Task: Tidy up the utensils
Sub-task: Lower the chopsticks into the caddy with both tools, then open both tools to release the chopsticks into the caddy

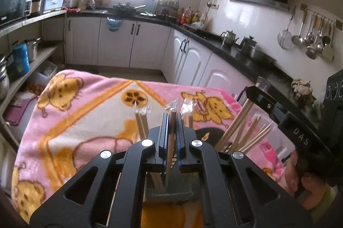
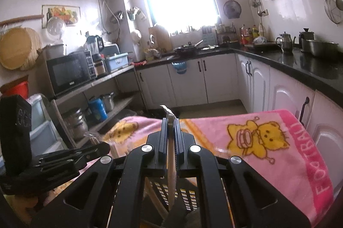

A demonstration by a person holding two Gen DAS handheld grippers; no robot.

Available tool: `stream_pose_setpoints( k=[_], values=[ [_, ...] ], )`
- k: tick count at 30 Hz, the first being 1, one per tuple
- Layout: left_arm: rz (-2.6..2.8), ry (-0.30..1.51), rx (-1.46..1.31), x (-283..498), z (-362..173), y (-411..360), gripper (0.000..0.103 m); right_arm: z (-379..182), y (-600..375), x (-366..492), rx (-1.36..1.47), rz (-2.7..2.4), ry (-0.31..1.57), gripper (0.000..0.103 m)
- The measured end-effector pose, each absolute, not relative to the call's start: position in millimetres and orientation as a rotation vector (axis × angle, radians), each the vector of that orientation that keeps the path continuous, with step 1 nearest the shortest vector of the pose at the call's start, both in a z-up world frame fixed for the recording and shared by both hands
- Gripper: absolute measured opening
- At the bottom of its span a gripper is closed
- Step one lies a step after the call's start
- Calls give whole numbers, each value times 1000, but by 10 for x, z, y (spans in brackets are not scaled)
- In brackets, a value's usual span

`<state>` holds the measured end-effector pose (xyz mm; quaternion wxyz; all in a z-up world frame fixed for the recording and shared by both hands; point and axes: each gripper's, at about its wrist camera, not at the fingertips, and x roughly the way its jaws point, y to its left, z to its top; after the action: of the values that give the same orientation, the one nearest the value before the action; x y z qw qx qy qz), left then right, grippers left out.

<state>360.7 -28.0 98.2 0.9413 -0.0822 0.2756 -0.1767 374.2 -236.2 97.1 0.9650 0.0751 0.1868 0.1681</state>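
Observation:
My left gripper [image 1: 170,118] is shut on a wrapped pair of wooden chopsticks [image 1: 170,142] that stands upright, its lower end in a grey slotted holder [image 1: 171,193] below the jaws. More wrapped chopsticks [image 1: 141,120] stand to the left and bare ones [image 1: 242,131] lean to the right. My right gripper [image 2: 170,123] is shut on another wrapped pair of chopsticks [image 2: 171,163], upright over a black perforated holder [image 2: 184,195]. The right gripper's body [image 1: 300,135] shows in the left wrist view, and the left gripper's body [image 2: 60,161] in the right wrist view.
A pink cartoon blanket [image 1: 85,112] covers the table, also seen in the right wrist view [image 2: 257,138]. White cabinets under a black counter [image 2: 300,65] with kettles and pots run along the right. Shelves with a microwave [image 2: 68,73] stand on the left.

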Motion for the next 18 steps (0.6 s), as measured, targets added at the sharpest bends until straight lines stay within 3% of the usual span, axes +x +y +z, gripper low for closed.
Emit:
stream_pose_setpoints(
  k=[10, 13, 16, 18],
  values=[
    [-346, 594, -164, 3588, 870, -282, 2, 732, -2374, 3704, 160, 333, 466, 7],
    [-340, 601, -165, 3561, 862, -268, 19, 722, -2417, 3643, 160, 327, 481, 11],
    [-333, 603, -166, 3520, 864, -253, 24, 723, -2484, 3561, 162, 319, 488, 23],
    [-329, 602, -168, 3469, 881, -231, 28, 726, -2517, 3505, 160, 313, 492, 24]
  ],
)
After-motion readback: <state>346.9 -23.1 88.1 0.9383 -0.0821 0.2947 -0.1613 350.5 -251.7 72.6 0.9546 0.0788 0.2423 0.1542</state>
